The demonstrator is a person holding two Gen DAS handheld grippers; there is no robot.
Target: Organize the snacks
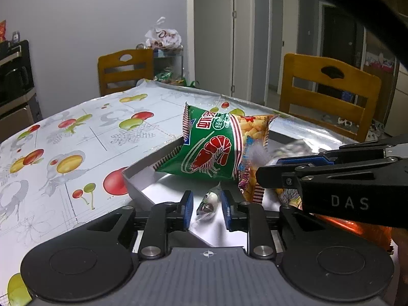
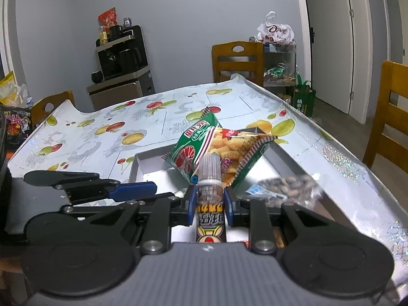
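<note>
A green shrimp-snack bag (image 1: 206, 150) leans in a shallow white box (image 1: 137, 181) on the table; it also shows in the right wrist view (image 2: 196, 148). My left gripper (image 1: 206, 205) is open over the box, with a small clear-wrapped candy (image 1: 207, 201) lying between its fingers, untouched. My right gripper (image 2: 210, 201) is shut on a narrow snack stick pack (image 2: 210, 193) held above the box (image 2: 137, 163). The right gripper's fingers (image 1: 293, 176) reach in from the right in the left wrist view.
A clear bag of dark nuts (image 2: 285, 186) lies in the box to the right. An orange packet (image 1: 357, 227) sits under the right gripper. The fruit-print tablecloth (image 1: 63, 140) covers the table. Wooden chairs (image 1: 329, 94) stand at the far side.
</note>
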